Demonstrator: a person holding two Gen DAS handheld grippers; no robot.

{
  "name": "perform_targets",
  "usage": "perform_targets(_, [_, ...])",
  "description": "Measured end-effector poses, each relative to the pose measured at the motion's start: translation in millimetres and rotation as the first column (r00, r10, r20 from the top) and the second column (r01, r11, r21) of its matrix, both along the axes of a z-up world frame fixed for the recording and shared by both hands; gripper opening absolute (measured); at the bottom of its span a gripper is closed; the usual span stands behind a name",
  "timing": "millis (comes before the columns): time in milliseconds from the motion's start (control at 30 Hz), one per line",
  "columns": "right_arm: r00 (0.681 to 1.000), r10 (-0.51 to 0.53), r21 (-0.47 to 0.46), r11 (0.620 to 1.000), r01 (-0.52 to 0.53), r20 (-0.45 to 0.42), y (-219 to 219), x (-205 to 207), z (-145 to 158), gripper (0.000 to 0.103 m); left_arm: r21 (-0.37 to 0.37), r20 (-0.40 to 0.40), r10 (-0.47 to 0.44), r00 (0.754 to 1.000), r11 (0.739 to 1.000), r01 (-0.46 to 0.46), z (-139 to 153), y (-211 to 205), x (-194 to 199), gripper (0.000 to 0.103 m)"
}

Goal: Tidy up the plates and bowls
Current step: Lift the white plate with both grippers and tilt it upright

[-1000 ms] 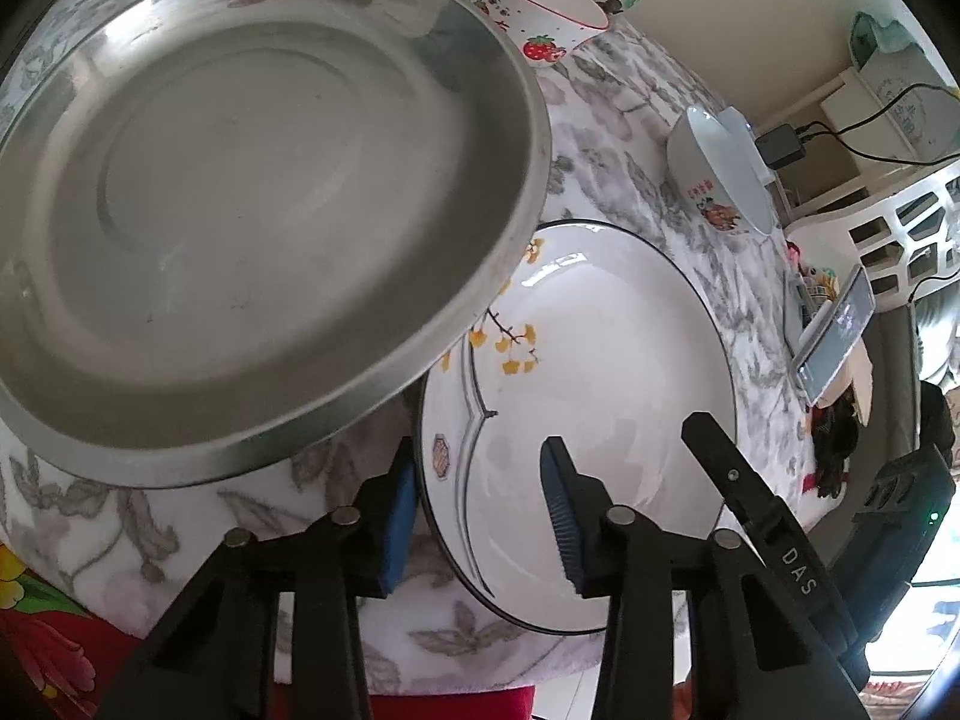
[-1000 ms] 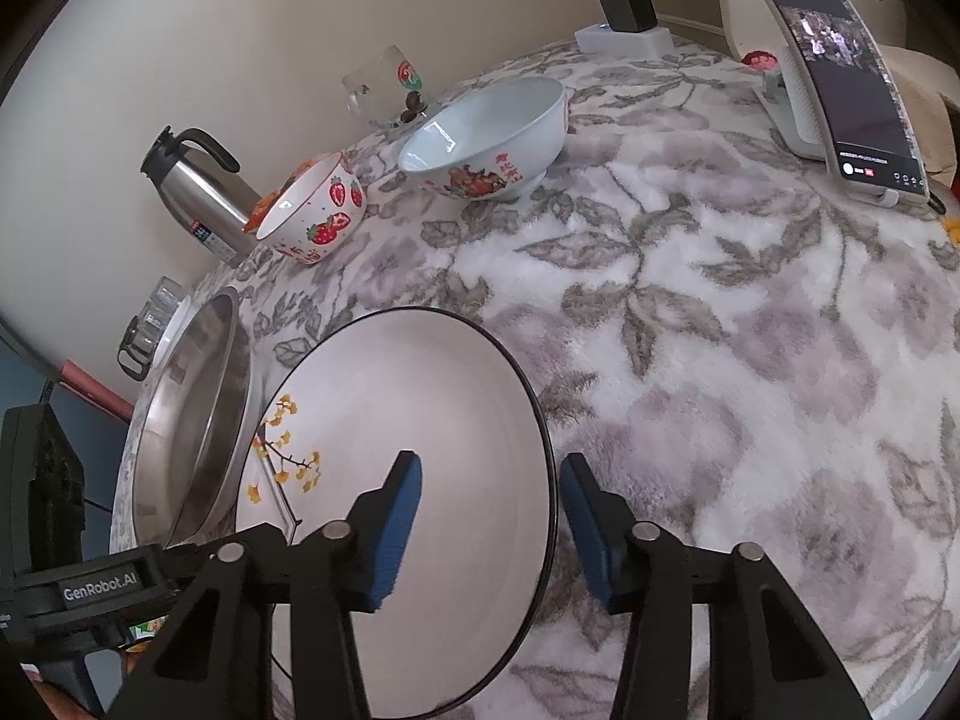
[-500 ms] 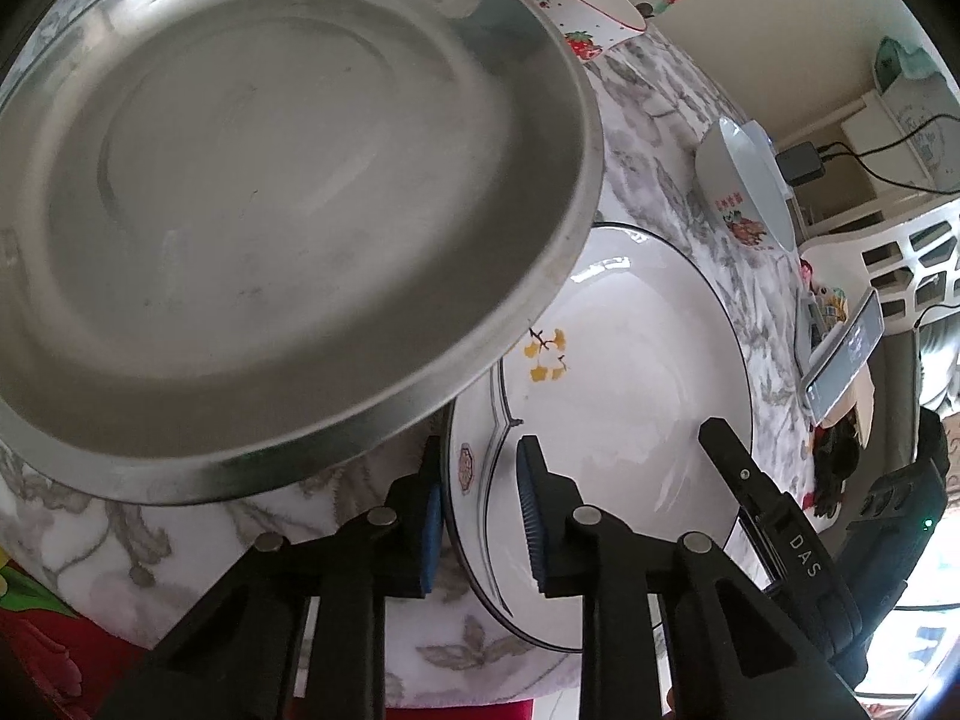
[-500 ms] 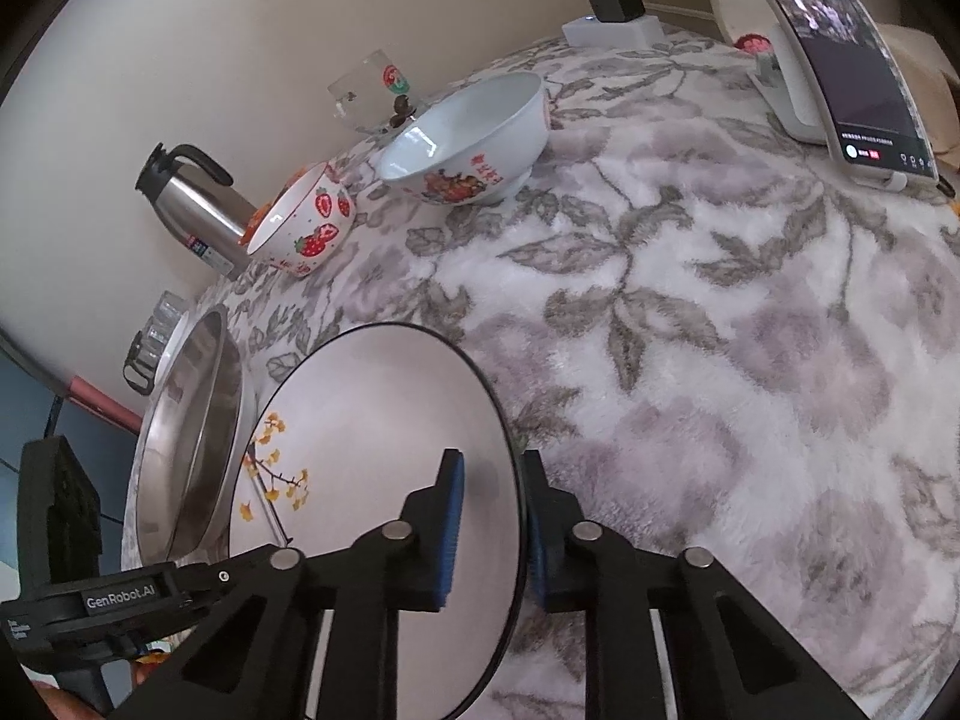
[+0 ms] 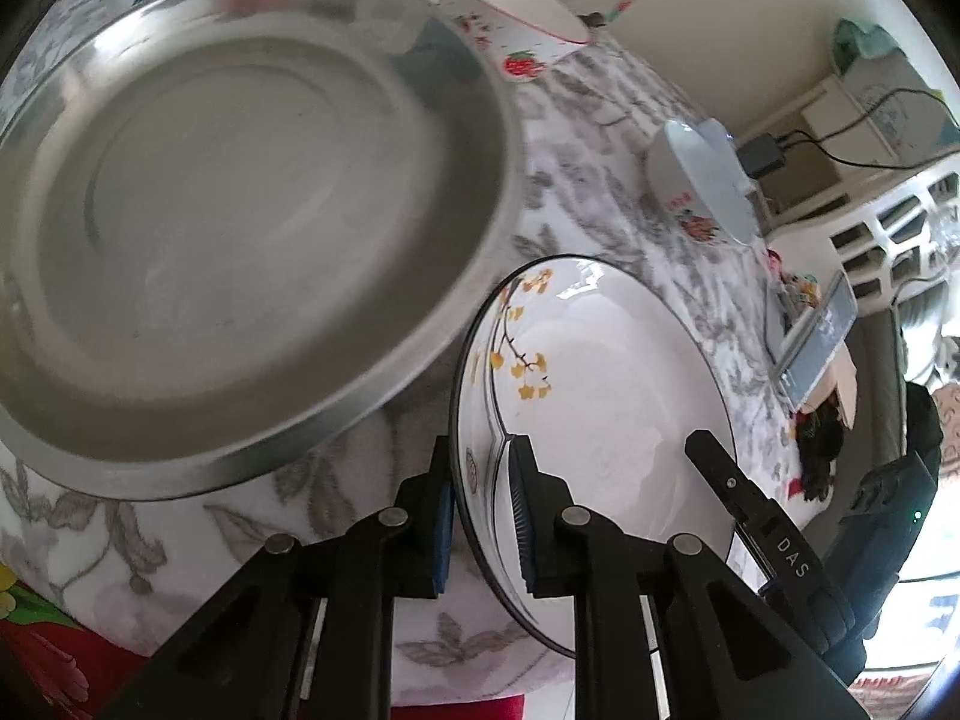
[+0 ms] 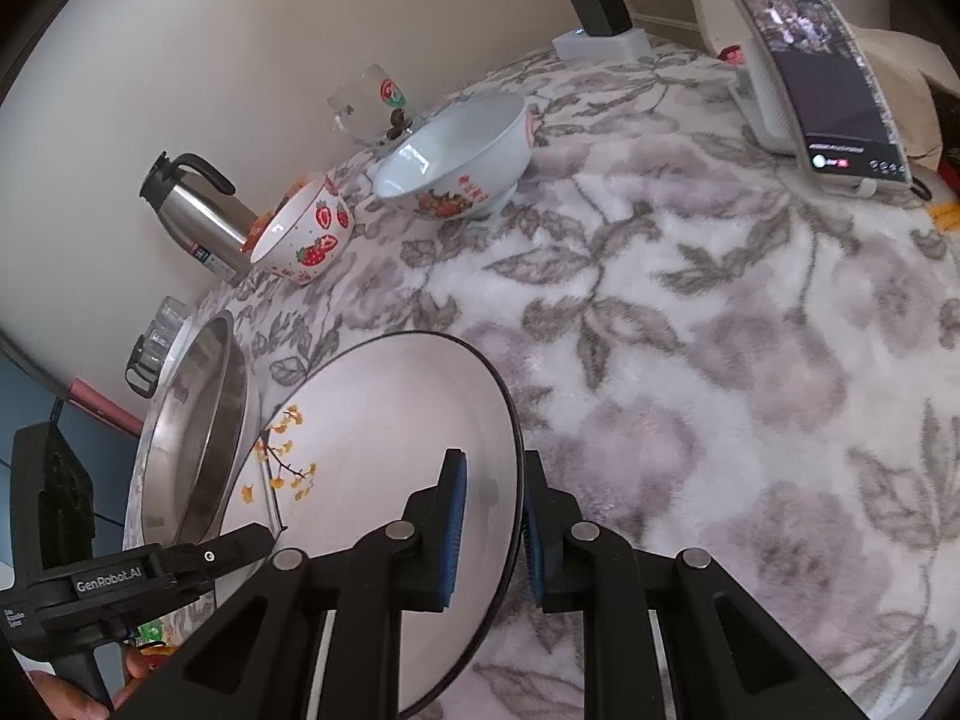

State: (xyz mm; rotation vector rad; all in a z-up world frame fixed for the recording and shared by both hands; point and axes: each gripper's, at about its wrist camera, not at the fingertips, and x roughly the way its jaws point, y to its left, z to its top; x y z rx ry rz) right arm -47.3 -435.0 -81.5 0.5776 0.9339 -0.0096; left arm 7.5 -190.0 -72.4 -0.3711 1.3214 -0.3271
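A white plate [image 5: 606, 372] with a black rim and yellow flowers is held by both grippers, and it also shows in the right wrist view [image 6: 384, 456]. My left gripper [image 5: 480, 504] is shut on its near-left rim. My right gripper [image 6: 489, 531] is shut on its right rim. A big steel basin [image 5: 240, 210] lies just left of the plate, seen edge-on in the right wrist view [image 6: 192, 432]. A strawberry bowl [image 6: 303, 234] and a larger white flowered bowl [image 6: 459, 159] stand further back.
A steel thermos [image 6: 192, 210] and a glass cup [image 6: 366, 102] stand by the wall. A phone on a stand [image 6: 810, 60] and a charger [image 6: 600, 18] are at the far right. The table has a grey floral cloth [image 6: 720, 360].
Both grippers have closed from open onto the plate's rim. The plate has come away to the right of the steel basin and looks tilted up.
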Motion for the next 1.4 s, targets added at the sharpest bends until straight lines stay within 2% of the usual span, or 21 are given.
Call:
perform_targets(733, [0.999,-0.02,-0.069,0.997,0.024,0.048,-2.0,-14.8,34.9,0.019,-0.042,0.133,-0.07,0.989,0.996,0.077,36.3,-5.7,-3.9,0.018])
perform_targets(1400, [0.994,0.0,-0.112,0.994,0.013,0.112,20.7,-6.4,73.9,0.019,-0.126,0.256,-0.035,0.966,0.99,0.069,77.9,19.9,4.0,0.018])
